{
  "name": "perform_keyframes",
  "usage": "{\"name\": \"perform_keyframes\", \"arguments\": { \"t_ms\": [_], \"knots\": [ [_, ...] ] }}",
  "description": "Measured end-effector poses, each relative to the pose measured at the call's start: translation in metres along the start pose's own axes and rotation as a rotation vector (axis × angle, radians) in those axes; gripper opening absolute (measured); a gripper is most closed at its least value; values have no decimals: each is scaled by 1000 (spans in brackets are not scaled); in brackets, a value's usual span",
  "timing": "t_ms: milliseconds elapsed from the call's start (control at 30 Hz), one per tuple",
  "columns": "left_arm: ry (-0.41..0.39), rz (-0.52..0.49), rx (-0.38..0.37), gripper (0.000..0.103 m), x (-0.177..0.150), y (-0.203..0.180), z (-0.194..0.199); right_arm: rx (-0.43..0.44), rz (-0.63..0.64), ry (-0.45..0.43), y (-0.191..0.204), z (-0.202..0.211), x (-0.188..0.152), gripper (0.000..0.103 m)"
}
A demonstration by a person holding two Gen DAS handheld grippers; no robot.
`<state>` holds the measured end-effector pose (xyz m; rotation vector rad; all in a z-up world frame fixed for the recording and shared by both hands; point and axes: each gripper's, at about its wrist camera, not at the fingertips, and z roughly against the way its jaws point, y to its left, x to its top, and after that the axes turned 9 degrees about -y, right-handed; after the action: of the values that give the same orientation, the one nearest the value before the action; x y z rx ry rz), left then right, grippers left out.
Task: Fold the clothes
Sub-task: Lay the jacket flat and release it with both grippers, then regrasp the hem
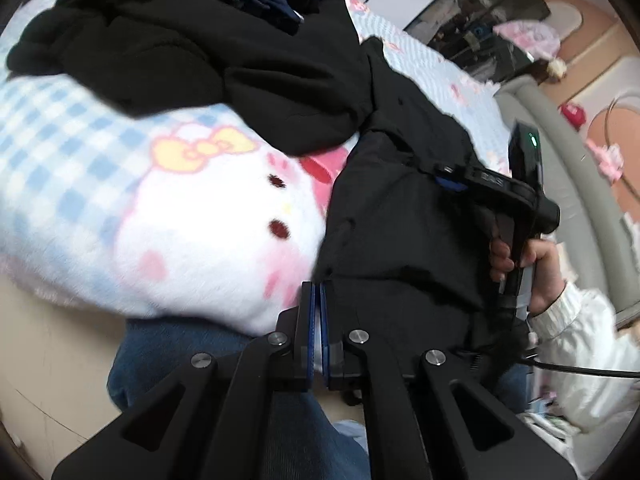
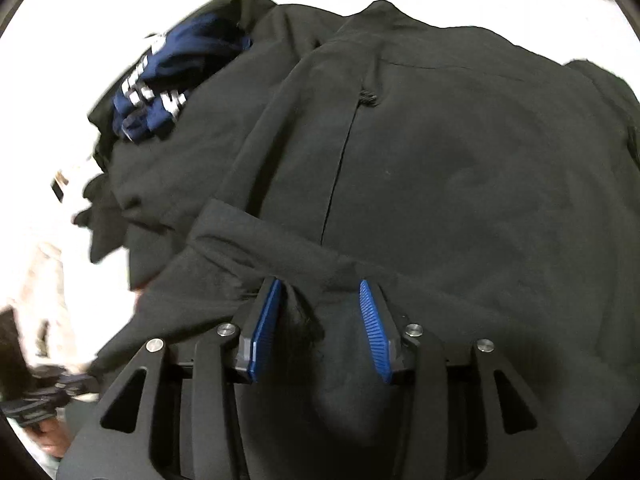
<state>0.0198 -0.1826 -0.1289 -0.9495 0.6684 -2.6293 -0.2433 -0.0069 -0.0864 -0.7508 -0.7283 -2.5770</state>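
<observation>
L gripper (image 1: 318, 292): nearest the lens in L wrist view; blue pads pressed together, no gap seen. Tips sit at near left edge of the black garment (image 1: 400, 220); can't tell if any cloth is pinched between them.
R gripper (image 2: 320, 292): nearest the lens in R wrist view; ribbed blue pads apart, a raised fold of black cloth standing in the gap. Pads not seen pressing on it.
R hand (image 1: 528, 268): seen from L wrist view at right, wrapped round the gripper handle, white ribbed sleeve (image 1: 560, 312) behind; a cable runs off to the right.
Garment, place: spread on the bed, right in front of both grippers, fills most of R view.
Garment, axis: long axis runs from near edge away from the camera; a dark seam or slit (image 2: 340, 160) runs up the middle along it, ending in a small knot-like stitch. Far end narrows to a peak. Which end is which, can't tell.
Garment, look: matte black, mostly flat, a diagonal fold across the near left part.
Clothes pile (image 1: 180, 40): black bunched cloth w/ a navy piece with white stripes (image 2: 160, 92) on top, left of and beyond the garment, touching it.
Blanket (image 1: 160, 220): fluffy, blue-white check w/ white cartoon cat face, yellow bow; under the pile.
Jeans (image 1: 192, 352): blue denim just below L gripper, near edge.
</observation>
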Motion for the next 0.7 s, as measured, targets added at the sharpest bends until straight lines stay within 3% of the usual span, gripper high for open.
{"name": "perform_keyframes", "arguments": {
  "t_ms": [133,233,333,400,500,567,700],
  "knots": [
    [-81,-38,-49,3,13,-17,18,58,-21,-65,4,55,-6,44],
    [-122,-122,-112,4,26,-53,7,69,-9,-88,8,90,-19,45],
    [-65,-198,-122,6,35,-90,-35,54,-59,-93,-5,117,-35,46],
    [26,-214,-116,7,31,-102,-67,8,-78,-98,-21,133,-52,46],
    [198,-240,-8,7,6,-98,-98,-81,-133,-84,-54,152,-75,46],
    [246,-230,7,7,-9,-88,-97,-138,-184,-93,-80,169,-91,46],
    [263,-175,-23,7,-6,-80,-71,-228,-265,-130,-125,207,-119,46]
  ]
}}
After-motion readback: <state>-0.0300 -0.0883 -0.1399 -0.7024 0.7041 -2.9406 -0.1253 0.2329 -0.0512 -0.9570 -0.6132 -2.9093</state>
